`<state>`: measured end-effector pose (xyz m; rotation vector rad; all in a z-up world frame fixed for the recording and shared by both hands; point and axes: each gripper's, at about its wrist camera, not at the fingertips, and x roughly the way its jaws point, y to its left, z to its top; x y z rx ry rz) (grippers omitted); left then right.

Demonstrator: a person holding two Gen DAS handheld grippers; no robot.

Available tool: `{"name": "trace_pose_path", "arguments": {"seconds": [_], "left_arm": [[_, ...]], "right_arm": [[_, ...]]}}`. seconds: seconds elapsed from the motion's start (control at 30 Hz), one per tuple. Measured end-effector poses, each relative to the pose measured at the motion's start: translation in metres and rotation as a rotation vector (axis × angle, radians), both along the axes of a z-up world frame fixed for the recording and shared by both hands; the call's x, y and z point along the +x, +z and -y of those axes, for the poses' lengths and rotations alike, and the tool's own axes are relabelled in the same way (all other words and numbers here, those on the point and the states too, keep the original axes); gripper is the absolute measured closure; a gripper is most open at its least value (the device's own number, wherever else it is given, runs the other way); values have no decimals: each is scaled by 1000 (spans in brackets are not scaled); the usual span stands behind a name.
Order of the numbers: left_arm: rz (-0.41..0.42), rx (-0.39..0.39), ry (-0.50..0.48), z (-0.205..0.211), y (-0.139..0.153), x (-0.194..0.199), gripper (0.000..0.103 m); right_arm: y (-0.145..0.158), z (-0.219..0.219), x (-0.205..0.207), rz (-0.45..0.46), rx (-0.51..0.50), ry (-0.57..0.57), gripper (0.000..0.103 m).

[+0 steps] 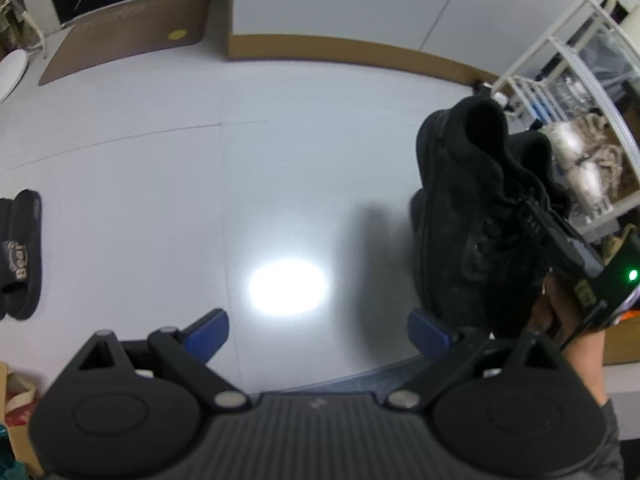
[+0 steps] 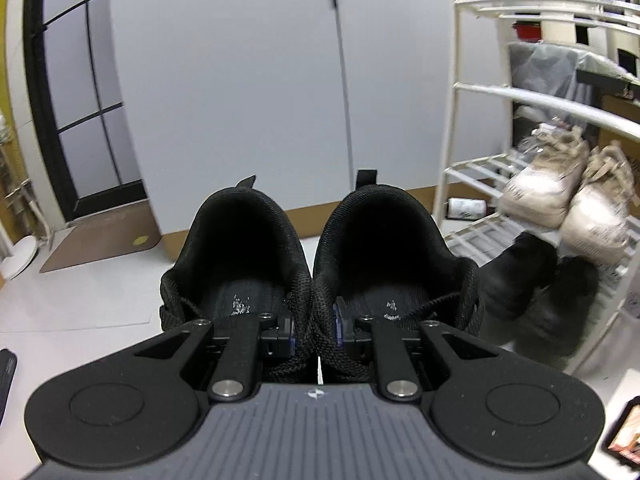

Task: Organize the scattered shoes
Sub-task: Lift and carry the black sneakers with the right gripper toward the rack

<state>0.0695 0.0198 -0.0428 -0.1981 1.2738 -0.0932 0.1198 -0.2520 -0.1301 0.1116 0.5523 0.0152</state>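
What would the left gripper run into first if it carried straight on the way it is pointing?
Probably just the bare white floor. The left gripper is open and empty, aimed down at open floor. The black sneakers hang off to its right and the black slipper lies far to its left.

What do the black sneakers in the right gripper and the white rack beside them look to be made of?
Black sneakers: apparently knit or mesh fabric, matte; a woven texture shows at the collars, with flat woven laces. White rack: probably painted or coated metal tubing, smooth with a slight sheen; thin round bars form its shelves.
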Motion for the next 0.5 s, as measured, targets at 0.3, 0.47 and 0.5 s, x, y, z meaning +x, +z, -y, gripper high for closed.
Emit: {"name": "trace_pose_path", "arguments": {"seconds": [0.3, 0.47, 0.5], "left_arm": [[68, -18, -60, -2, 30, 7, 5], [90, -42, -23, -8, 37, 13, 5], [95, -47, -24, -7, 38, 15, 5]], "right_arm": [[60, 34, 14, -16, -19, -67, 86], [90, 65, 20, -7, 4, -154, 86], [94, 71, 24, -7, 8, -169, 86]]}}
